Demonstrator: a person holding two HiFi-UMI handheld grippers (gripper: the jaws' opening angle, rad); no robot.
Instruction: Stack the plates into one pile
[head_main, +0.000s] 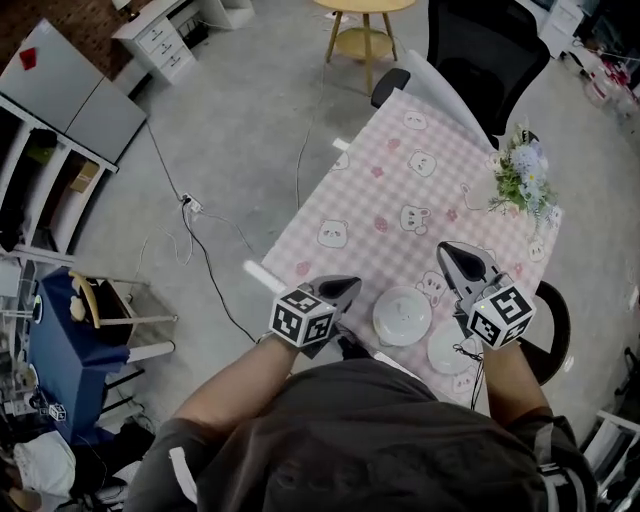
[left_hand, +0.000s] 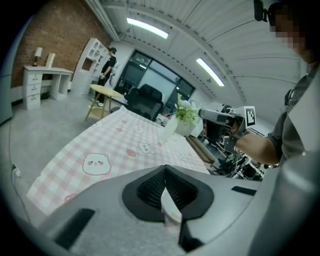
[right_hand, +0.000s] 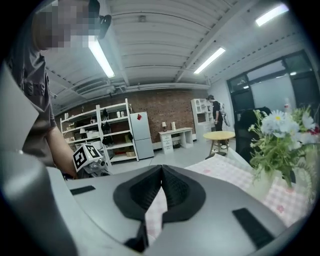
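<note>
Both claws clenched, nothing held: left gripper (head_main: 347, 288) and right gripper (head_main: 448, 252) hang over the table (head_main: 380, 190) near edge. One plate (head_main: 402, 316), poss. a pile already, lies between the claws. The second plate (head_main: 445, 352) sits just beside it, under the right claw's rear. Judged incomplete — second plate not yet stacked.

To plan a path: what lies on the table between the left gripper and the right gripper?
A white plate lies there; the head view shows it.
</note>
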